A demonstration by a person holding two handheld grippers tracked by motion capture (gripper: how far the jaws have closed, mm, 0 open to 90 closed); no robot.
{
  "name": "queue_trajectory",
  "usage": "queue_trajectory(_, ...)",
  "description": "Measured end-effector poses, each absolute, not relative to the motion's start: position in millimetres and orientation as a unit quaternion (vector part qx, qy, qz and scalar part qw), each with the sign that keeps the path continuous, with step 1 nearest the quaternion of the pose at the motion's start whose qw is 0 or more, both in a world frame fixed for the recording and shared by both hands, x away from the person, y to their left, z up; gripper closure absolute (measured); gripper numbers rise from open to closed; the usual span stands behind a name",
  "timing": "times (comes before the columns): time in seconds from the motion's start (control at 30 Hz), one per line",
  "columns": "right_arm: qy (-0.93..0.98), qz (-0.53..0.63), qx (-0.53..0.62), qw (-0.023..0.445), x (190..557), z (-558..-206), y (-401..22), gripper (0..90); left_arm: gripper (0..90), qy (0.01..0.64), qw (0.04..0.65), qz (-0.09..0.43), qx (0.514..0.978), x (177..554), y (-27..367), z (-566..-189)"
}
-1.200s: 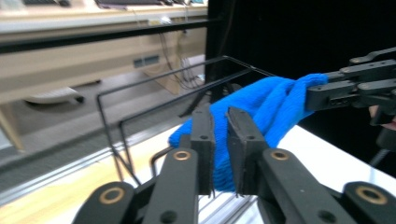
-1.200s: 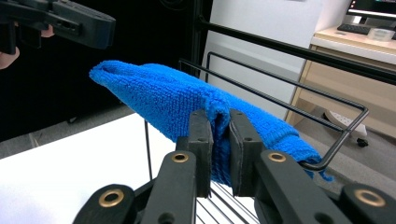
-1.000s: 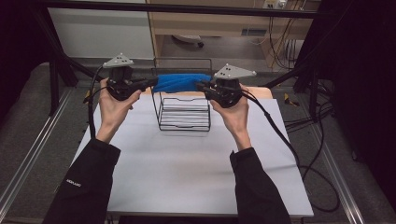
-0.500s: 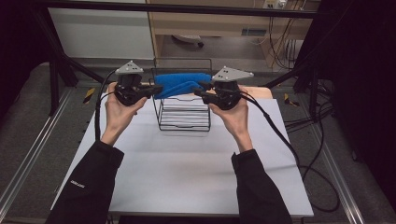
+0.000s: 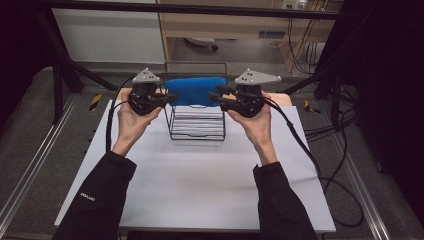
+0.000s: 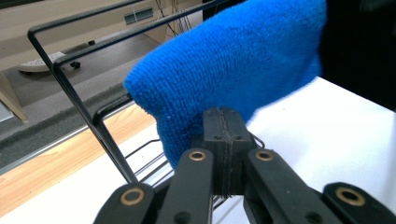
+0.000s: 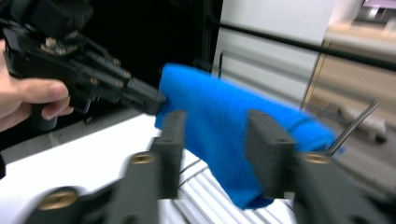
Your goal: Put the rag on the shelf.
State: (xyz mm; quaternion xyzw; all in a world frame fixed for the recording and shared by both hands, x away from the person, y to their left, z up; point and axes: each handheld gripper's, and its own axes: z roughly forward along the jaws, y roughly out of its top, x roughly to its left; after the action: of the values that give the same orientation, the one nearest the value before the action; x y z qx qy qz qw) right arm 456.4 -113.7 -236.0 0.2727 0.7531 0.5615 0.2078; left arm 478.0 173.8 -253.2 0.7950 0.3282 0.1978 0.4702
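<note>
Both forearms reach forward over the white bench (image 5: 200, 185). The left gripper (image 5: 167, 98) pinches one end of a blue towel (image 5: 195, 90) draped over a wire rack (image 5: 197, 122); the right gripper (image 5: 216, 96), jaws spread, flanks the other end.

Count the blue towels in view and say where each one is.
1. A single blue towel is draped over the top of the black wire rack at the far side of the table; the left gripper is clamped on its end. Nothing suggests another behind it.
</note>
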Motion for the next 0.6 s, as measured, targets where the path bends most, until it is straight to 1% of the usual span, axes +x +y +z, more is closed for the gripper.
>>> queue_trajectory(0.07,0.757,0.554,0.283,0.198,460,-243,-111,75.8,90.0,0.329,0.472,0.200,0.793,478,174,-256)
queue_trajectory(0.13,0.761,0.544,0.294,0.195,464,-251,-111,80.4,90.0,0.328,0.472,0.201,0.793,478,174,-258)
queue_trajectory(0.23,0.763,0.537,0.305,0.190,469,-262,-111,82.5,89.9,0.330,0.475,0.200,0.791,478,176,-262)
queue_trajectory(0.3,0.765,0.535,0.308,0.187,470,-268,-111,82.3,89.9,0.332,0.477,0.197,0.789,478,177,-264)
queue_trajectory(0.4,0.761,0.540,0.306,0.189,468,-270,-112,79.3,89.5,0.333,0.477,0.198,0.789,476,180,-265)
queue_trajectory(0.43,0.760,0.542,0.304,0.191,467,-269,-113,77.1,87.9,0.333,0.479,0.196,0.789,475,181,-265)
queue_trajectory(0.6,0.752,0.550,0.304,0.198,457,-263,-123,62.0,78.7,0.332,0.480,0.194,0.788,465,188,-266)
